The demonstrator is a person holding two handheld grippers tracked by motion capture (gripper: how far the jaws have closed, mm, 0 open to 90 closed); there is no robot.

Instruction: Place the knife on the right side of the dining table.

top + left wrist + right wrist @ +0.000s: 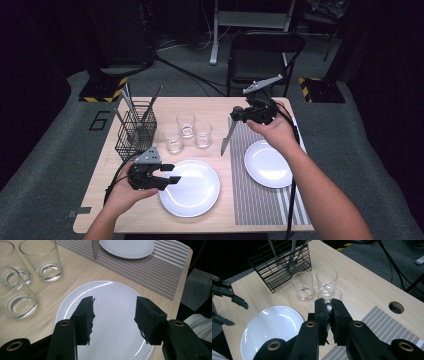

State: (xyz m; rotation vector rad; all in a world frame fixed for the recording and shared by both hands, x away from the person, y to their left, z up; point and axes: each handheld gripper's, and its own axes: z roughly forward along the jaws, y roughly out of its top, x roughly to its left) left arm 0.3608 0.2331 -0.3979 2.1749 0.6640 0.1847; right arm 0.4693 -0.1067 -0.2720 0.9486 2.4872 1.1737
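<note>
Right tongs point(235, 116) are raised over the far part of the table point(100, 200), jaws pressed together on the handle of a table knife point(227, 138); the blade hangs down and slightly left, its tip above the left edge of the striped placemat point(260, 200). In the right gripper view the jaws pinch the metal handle point(328, 307) between them. Left tongs point(170, 174) hover over the near white plate point(200, 200) with jaws spread and nothing between them; the left gripper view shows that plate point(112, 302) in the gap. A second white plate point(267, 167) sits on the placemat, to the right of the knife. Three clear glasses point(186, 131) stand grouped beyond the near plate, beside a black wire cutlery basket point(132, 135) holding utensils.
</note>
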